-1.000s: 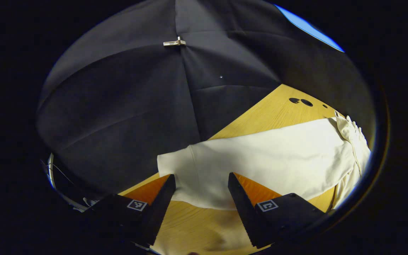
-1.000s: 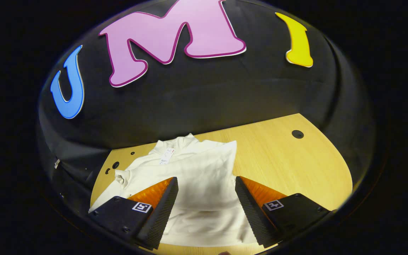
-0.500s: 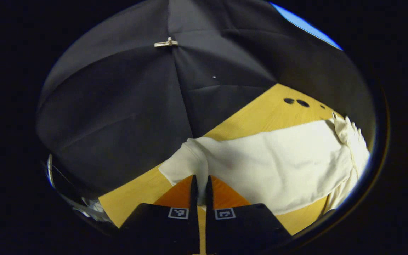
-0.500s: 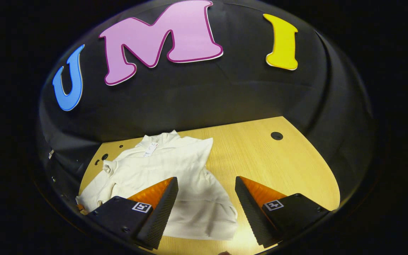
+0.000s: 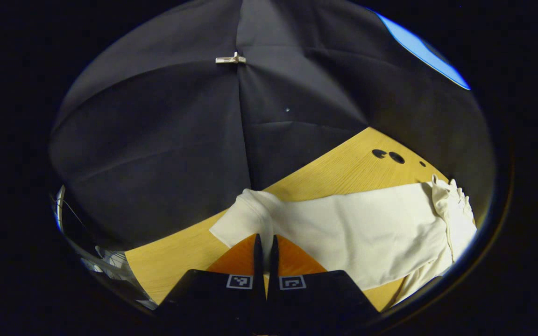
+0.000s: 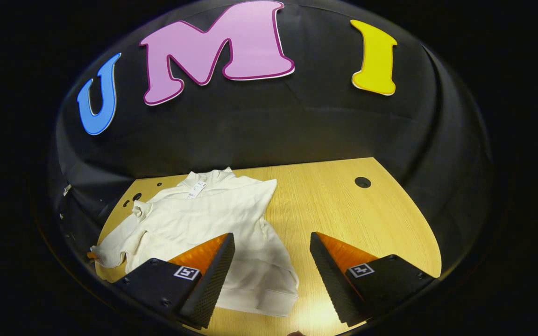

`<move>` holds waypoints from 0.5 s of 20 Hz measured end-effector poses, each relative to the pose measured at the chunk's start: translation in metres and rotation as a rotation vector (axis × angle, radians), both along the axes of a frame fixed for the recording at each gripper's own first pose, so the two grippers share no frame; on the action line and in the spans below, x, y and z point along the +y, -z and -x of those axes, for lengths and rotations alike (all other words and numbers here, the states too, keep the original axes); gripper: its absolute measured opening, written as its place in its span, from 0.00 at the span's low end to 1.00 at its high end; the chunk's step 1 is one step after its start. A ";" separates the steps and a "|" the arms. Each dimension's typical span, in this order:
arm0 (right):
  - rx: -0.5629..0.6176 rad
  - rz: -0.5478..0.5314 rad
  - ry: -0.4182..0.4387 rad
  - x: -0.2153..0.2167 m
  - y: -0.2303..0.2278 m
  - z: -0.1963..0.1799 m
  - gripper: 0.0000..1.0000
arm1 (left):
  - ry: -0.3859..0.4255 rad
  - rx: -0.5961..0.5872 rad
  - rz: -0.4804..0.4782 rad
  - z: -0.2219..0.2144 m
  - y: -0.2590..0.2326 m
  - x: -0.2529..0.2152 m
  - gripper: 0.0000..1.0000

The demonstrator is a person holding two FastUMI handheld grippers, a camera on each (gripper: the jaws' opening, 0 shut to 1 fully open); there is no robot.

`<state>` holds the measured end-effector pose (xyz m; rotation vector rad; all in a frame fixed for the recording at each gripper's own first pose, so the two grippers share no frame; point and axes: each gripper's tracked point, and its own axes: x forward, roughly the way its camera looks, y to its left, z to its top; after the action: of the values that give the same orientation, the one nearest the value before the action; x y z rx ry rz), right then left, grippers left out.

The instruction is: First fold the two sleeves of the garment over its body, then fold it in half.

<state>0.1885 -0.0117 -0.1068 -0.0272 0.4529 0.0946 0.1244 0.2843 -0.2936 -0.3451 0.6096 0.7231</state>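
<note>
A cream-white long-sleeved fabric garment (image 6: pixel 213 219) lies spread on the pale wooden tabletop (image 6: pixel 343 210), toward its left part in the right gripper view, collar and a small white tag toward the black cloth booth wall (image 6: pixel 259 126). In the left gripper view the left gripper (image 5: pixel 264 242) has its 2 fingers pressed together on the cuff end of the garment's long cream sleeve (image 5: pixel 357 233), which stretches away to the right across the tabletop toward a bunched part of the fabric. In the right gripper view the right gripper (image 6: pixel 272 254) hangs above the garment's hem with its 2 fingers spread wide apart, gripping nothing.
</note>
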 end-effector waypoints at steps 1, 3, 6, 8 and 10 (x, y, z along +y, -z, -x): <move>-0.005 0.010 -0.005 -0.003 0.002 0.000 0.99 | 0.004 -0.022 -0.013 -0.006 -0.013 -0.002 0.06; -0.005 0.023 -0.017 -0.007 0.006 0.001 0.99 | 0.018 -0.073 -0.032 -0.029 -0.038 -0.013 0.06; -0.007 0.014 -0.017 -0.016 0.011 0.002 0.99 | 0.072 -0.139 -0.046 -0.065 -0.075 -0.037 0.06; -0.006 0.003 -0.007 -0.024 0.015 0.004 0.99 | 0.125 -0.172 -0.062 -0.093 -0.095 -0.060 0.06; -0.009 0.004 0.013 -0.037 0.020 0.005 0.99 | 0.189 -0.198 -0.066 -0.120 -0.111 -0.092 0.06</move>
<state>0.1830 -0.0483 -0.1264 -0.0286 0.4444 0.0810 0.2444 0.1926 -0.1825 -0.2901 0.4230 0.5191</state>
